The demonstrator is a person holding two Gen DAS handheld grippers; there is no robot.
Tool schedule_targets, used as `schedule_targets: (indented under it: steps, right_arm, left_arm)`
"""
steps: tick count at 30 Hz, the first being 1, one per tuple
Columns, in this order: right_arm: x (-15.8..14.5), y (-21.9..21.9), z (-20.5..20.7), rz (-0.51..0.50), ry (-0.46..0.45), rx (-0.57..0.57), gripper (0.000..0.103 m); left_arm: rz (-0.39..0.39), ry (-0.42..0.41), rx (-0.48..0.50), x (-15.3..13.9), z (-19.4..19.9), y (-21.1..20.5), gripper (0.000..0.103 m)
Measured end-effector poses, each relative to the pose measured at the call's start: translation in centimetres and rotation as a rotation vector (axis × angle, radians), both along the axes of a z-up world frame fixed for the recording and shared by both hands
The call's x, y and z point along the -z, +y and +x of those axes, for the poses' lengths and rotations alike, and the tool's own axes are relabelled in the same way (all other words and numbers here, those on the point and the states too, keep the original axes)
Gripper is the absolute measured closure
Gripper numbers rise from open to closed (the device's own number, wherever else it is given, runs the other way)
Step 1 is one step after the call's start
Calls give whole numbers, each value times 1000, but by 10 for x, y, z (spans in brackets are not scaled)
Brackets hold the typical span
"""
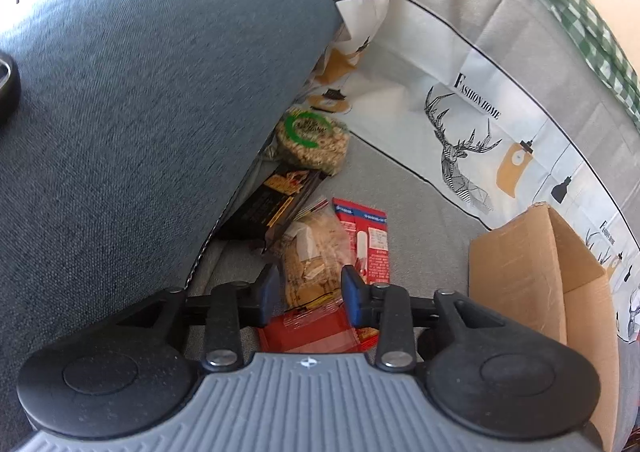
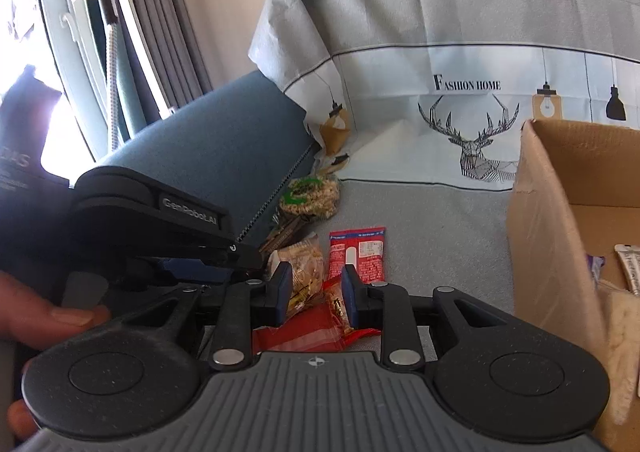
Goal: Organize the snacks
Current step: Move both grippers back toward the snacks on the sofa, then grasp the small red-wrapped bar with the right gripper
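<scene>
Snacks [image 2: 320, 276] between cushion [image 2: 224, 140], box [image 2: 548, 212]

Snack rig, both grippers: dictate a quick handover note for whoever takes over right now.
Left gripper: open, empty, over the clear biscuit bag.
Right gripper: open, empty, over the red wrapper.
On the grey cover: red packet, round green-label cake, dark packet half under the blue cushion.
Done: some items in the cardboard box.
Left: box those five.
</scene>
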State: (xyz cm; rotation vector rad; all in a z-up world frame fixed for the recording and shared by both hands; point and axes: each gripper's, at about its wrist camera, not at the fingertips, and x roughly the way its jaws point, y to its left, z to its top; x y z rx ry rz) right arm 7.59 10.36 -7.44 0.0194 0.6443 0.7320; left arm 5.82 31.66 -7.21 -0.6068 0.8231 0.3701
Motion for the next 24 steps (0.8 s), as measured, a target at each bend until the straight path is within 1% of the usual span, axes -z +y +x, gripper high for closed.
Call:
schedule_targets:
  steps: [5, 8, 9, 11, 13, 16, 21, 24]
  right_arm:
    - [17, 13, 19, -31, 67, 44, 74]
    - [27, 21, 29, -52, 105, 49, 73]
    - [30, 24, 32, -60, 111, 47, 72]
    - [35, 29, 36, -83, 118, 38, 65]
    - [41, 35, 40, -109, 117, 31, 61]
    - [51, 42, 46, -142, 127, 25, 60]
    - [66, 48, 57, -174, 173, 40, 57]
    - [69, 49, 60, -183, 165, 50, 57]
  left_arm:
    - [-18, 7, 6, 3, 5, 0, 55]
    - [-49, 8, -3, 7, 9, 2, 50]
    - [-62, 11, -5, 8, 11, 2, 48]
    - [-87, 19, -12, 12, 13, 3, 44]
    - [-104, 26, -11, 15, 15, 4, 38]
    - [-120, 38, -6, 19, 19, 5, 32]
    - [-142, 50, -13, 25, 22, 7, 28]
    - [-152, 58, -20, 29, 25, 8, 27]
